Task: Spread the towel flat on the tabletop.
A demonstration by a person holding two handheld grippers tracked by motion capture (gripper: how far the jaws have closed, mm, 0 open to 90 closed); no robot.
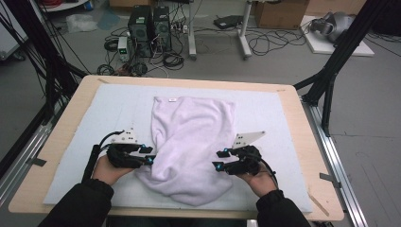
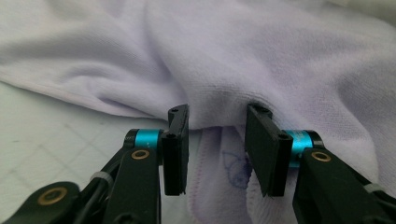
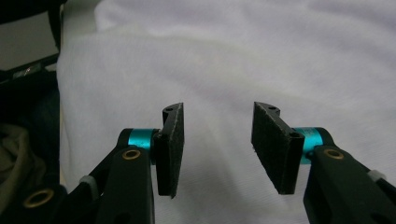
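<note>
While the lilac towel (image 1: 191, 142) lies rumpled in the middle of the white mat (image 1: 265, 113) on the table (image 1: 61, 137), both grippers sit at its near half, one per side, so the work looks early: approach made, no grasp yet, and the folding or straightening itself is left to do. Left gripper (image 1: 150, 156) is at the towel's left edge w/ its jaws apart; in the left gripper view the pads (image 2: 176, 149) straddle a hanging fold of cloth, touching or nearly touching the edge, but they don't look pressed on it. Right gripper (image 1: 220, 160) is at the right edge, jaws also apart, w/ nothing clamped; its own view has only fabric past the pads (image 3: 170, 149). The towel's far edge w/ a small white label (image 1: 172, 100) lies fairly flat; the near part is bunched, w/ a diagonal ridge and a rounded, tucked-under front edge. Material: soft terry or fleece, fine nap, limp, drapes in thick rolls; a stitched hem and a faint blue printed motif (image 2: 236, 165) show on an under layer. Mat looks thin, smooth, faintly gridded. Table is pale wood w/ rounded corners. Gripper pads are flat black rectangles, matte, w/ teal collars behind.
</note>
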